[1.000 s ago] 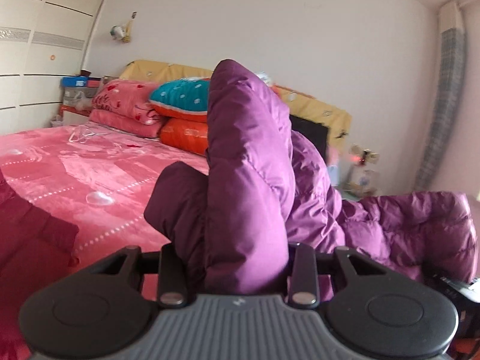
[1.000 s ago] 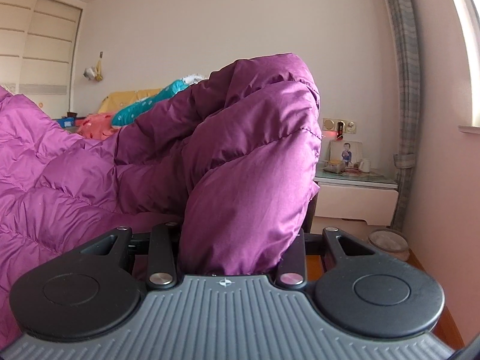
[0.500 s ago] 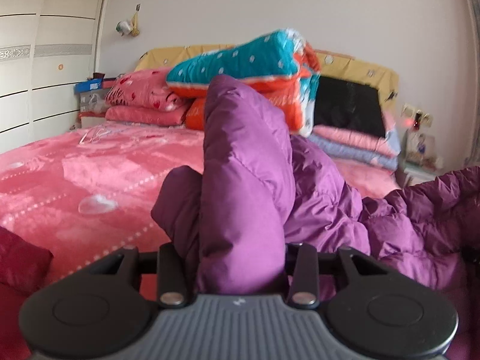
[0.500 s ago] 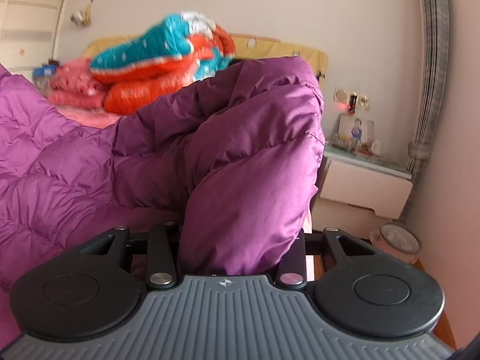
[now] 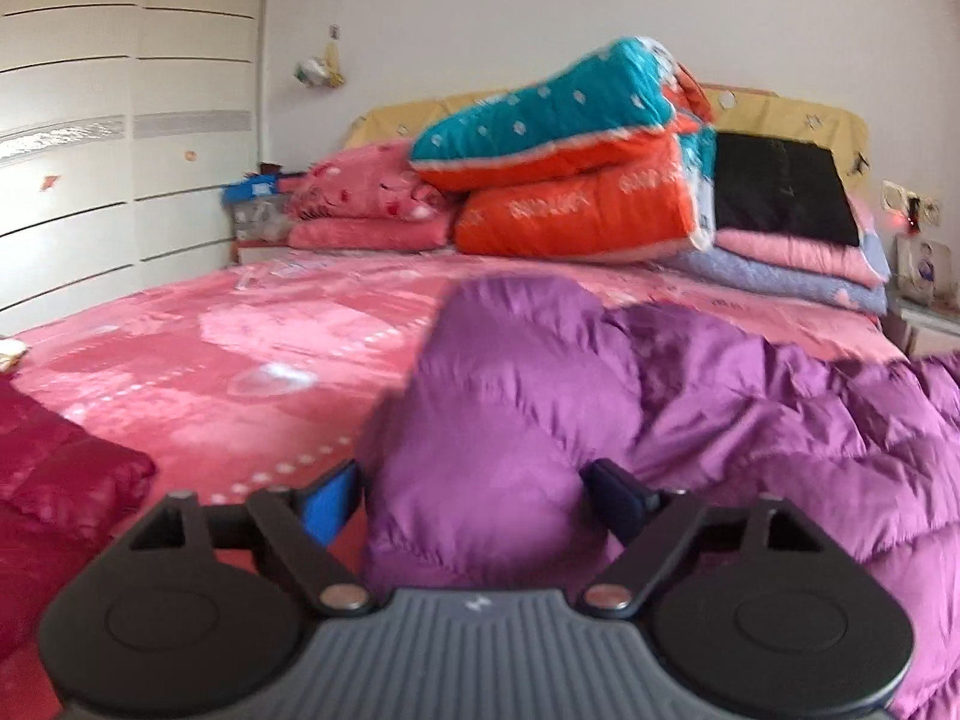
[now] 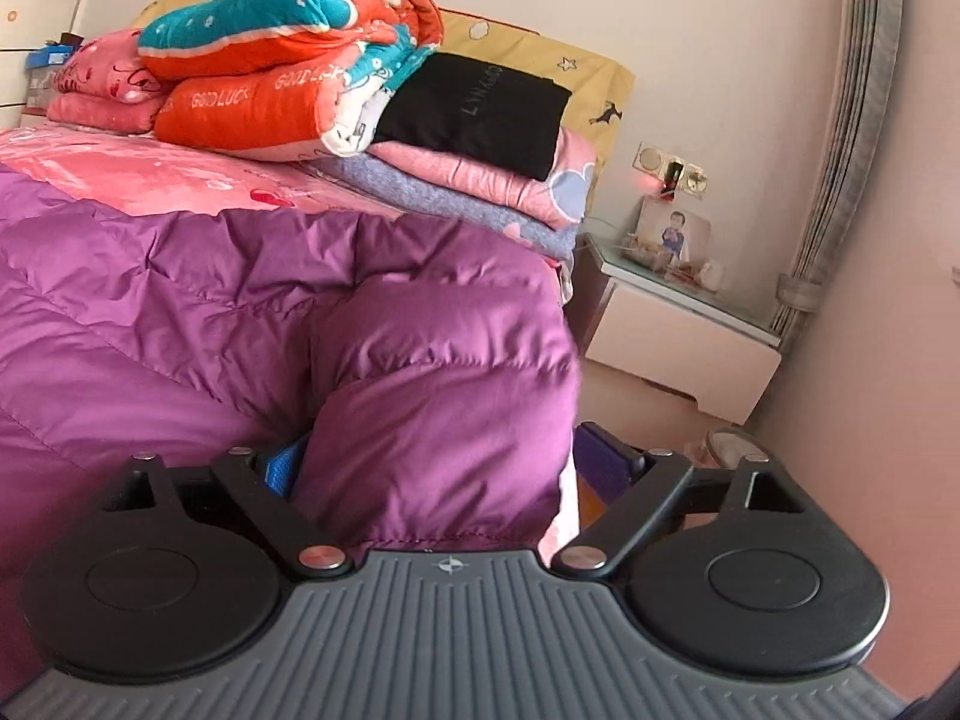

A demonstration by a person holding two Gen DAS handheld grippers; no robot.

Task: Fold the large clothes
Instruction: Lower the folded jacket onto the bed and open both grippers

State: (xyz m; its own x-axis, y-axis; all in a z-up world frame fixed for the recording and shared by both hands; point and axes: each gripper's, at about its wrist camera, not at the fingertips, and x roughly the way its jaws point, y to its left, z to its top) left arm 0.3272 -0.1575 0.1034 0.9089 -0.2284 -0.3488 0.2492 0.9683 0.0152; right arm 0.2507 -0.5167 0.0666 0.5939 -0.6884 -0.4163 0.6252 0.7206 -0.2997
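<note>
**A:** ok colour check, the puffy coat (image 5: 690,420) is solid purple with quilted stitch lines, right?

**B:** yep, same purple from the other side (image 6: 252,300). The bedspread (image 5: 240,348) is pink with paler blotches and a dotted white line.

**A:** top quilt (image 5: 540,102) on the pile is teal with white dots, the one under it (image 6: 252,108) is orange with white lettering.

**B:** black cloth (image 6: 480,114) next to them, lying on pink and lavender blankets (image 6: 456,192). Headboard cover (image 5: 780,114) is mustard yellow.

**A:** dark red quilted thing (image 5: 54,480) at the left edge. Tongs are black with blue pads (image 5: 327,501).
</note>
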